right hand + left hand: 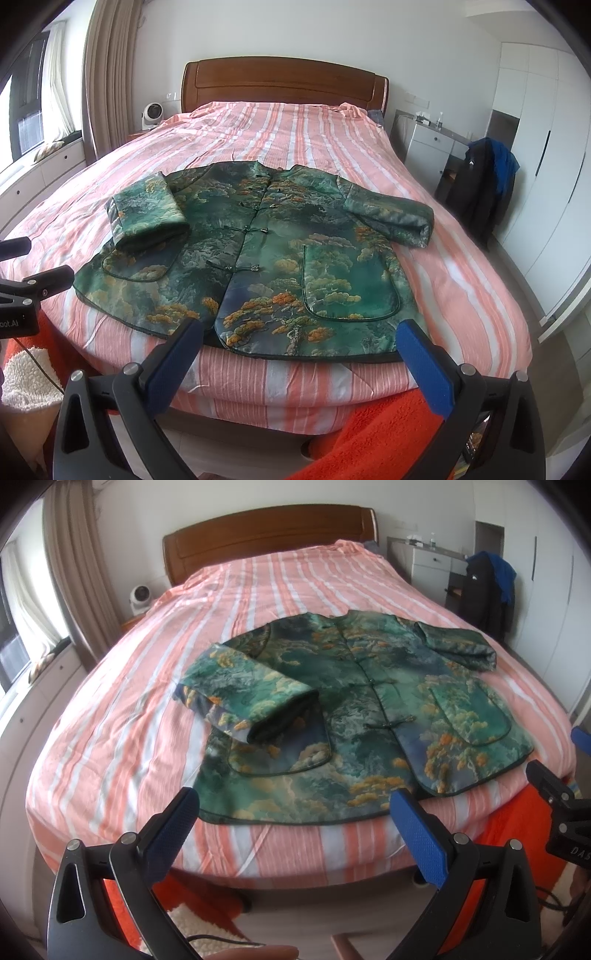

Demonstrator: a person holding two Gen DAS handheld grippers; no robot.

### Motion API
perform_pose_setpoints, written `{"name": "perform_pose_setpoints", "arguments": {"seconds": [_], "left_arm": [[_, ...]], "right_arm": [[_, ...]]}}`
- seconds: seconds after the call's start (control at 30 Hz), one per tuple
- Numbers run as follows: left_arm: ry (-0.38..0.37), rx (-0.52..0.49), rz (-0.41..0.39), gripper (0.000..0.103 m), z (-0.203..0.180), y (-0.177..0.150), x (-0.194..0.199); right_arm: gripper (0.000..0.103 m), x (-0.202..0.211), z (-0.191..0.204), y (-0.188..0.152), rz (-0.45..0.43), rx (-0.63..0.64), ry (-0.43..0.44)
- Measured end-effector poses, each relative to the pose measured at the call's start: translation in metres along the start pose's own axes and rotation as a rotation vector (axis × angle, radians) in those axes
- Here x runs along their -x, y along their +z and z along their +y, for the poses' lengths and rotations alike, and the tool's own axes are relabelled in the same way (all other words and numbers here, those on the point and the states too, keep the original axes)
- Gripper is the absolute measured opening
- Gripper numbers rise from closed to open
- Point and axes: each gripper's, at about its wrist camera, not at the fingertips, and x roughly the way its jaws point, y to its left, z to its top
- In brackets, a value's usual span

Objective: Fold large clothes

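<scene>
A green patterned jacket (369, 709) with orange tree print lies flat, front up and buttoned, near the foot of the bed; it also shows in the right wrist view (266, 258). Its left sleeve (243, 698) is folded in over the body, and its right sleeve (391, 218) lies bent out to the side. My left gripper (295, 812) is open and empty, just short of the jacket's hem. My right gripper (299, 339) is open and empty, at the hem's right half. The right gripper also shows at the right edge of the left wrist view (554, 794).
The bed (110, 738) has a pink-and-white striped cover and a wooden headboard (284, 81). An orange rug (369, 435) lies below the foot. A chair with dark clothes (484, 184) and a white cabinet (428, 147) stand to the right. A window bench (37, 701) runs on the left.
</scene>
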Motion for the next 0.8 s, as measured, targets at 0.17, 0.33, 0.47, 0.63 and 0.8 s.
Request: {"name": "perform_pose_setpoints", "arguments": {"seconds": [0.17,0.33,0.47,0.63,0.8], "left_arm": [[-0.001,-0.004,0.000,0.103,-0.0019,0.0008,-0.0004],[-0.003,-0.004,0.004,0.103,-0.0040,0.0002,-0.0005],[-0.003,-0.004,0.003,0.103,-0.0038,0.0001,-0.0004],[-0.003,-0.004,0.004,0.103,-0.0038,0.0003,-0.0006],[-0.004,-0.005,0.004,0.103,-0.0038,0.0002,-0.0005]], "right_arm": [[0.103,-0.0001,-0.0008,0.0007,-0.004,-0.006,-0.002],[0.103,-0.0006,-0.0015,-0.0003,0.001,-0.006,-0.001],[0.103,-0.0007,-0.0010,-0.0016,0.003,-0.004,0.002],[0.103,-0.0006,-0.0004,-0.0017,0.003,-0.004,0.002],[0.103,-0.0004,0.0001,-0.0017,0.002,-0.004,0.001]]}}
